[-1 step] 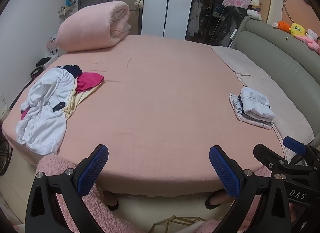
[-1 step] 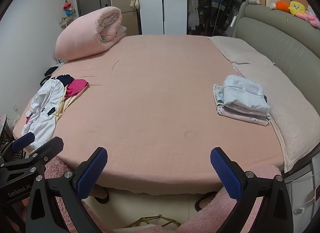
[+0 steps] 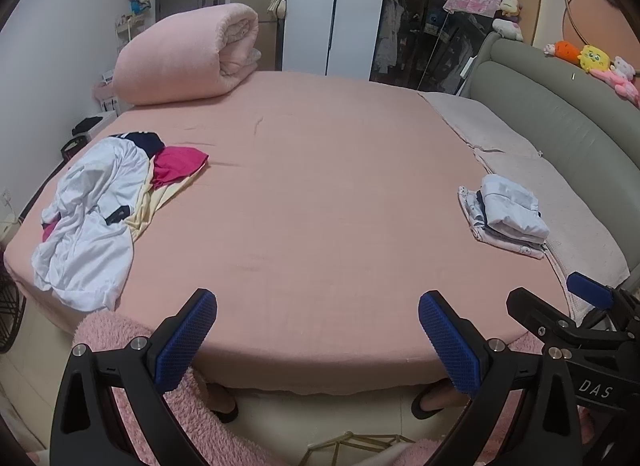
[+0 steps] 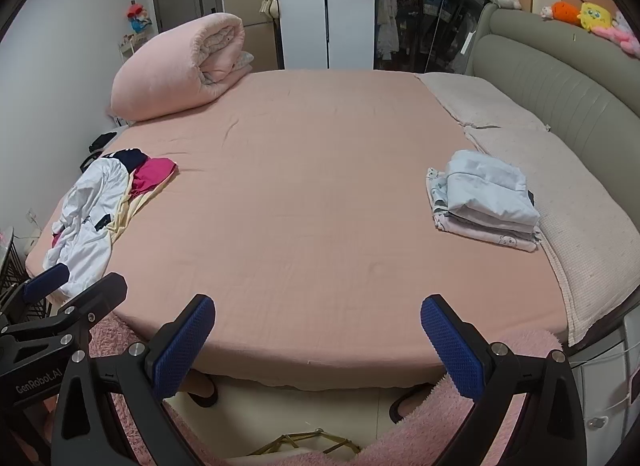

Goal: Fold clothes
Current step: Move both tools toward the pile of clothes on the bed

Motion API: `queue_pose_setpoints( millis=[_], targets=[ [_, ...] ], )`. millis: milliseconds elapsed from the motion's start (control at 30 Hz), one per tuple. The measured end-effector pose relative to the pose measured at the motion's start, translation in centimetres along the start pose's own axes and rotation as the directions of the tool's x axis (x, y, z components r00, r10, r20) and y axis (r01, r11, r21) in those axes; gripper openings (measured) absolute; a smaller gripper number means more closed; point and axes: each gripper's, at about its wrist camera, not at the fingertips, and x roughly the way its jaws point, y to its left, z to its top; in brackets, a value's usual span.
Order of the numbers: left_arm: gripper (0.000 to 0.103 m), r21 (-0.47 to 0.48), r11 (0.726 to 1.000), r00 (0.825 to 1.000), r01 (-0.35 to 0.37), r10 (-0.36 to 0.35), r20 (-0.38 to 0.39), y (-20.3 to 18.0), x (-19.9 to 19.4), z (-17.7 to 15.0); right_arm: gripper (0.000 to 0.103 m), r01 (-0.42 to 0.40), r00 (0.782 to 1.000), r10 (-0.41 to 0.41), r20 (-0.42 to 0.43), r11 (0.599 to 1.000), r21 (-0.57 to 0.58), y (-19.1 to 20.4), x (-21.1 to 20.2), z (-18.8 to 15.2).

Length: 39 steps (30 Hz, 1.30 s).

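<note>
Both grippers hang at the near edge of the pink-sheeted bed (image 3: pixel 320 205), holding nothing — the left gripper (image 3: pixel 318 340) and the right gripper (image 4: pixel 318 340) each have their blue-padded fingers spread wide. A loose heap of white, magenta and cream unfolded clothes (image 3: pixel 100 209) lies at the left; a neat stack of pale folded garments (image 4: pixel 484 201) sits at the right beside the beige pillows (image 4: pixel 592 234). A rolled pink duvet (image 3: pixel 188 53) rests at the far left.

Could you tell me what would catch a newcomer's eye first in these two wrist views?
The wide pink bedsheet fills both views, with a big rolled pink quilt at its far left corner. A crumpled heap of white, magenta and yellow clothes lies at the left edge, and a neat folded pale-blue stack sits right, near the grey headboard.
</note>
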Motion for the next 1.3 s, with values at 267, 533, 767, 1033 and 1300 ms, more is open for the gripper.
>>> queue_pose_setpoints(
  millis=[267,533,767,1033,1300],
  targets=[
    [0.103,0.066,0.997,0.998,-0.037,0.034,0.052,-0.6,0.0,1.6,0.103,-0.032,0.999,0.033,0.030,0.999,-0.032,0.9,-0.3,1.1],
    [0.103,0.051,0.999,0.994,-0.016,0.010,0.109,1.1,0.9,4.1,0.103,-0.065,0.997,0.070,0.043,0.992,-0.107,1.9,0.9,3.8],
    [0.103,-0.015,1.000,0.983,-0.004,0.007,0.181,7.4,1.6,7.6,0.103,-0.207,0.966,0.242,0.090,0.935,-0.289,6.7,1.4,8.6],
    [0.103,-0.169,0.973,0.955,-0.160,0.196,0.222,17.6,1.3,10.1,0.103,-0.342,0.925,0.380,0.013,0.846,-0.409,15.3,4.5,13.6],
    [0.103,-0.368,0.897,0.955,-0.246,0.290,0.067,29.3,5.9,6.4,0.103,-0.441,0.895,0.411,-0.171,0.768,-0.464,25.2,12.7,14.0]
  ],
)
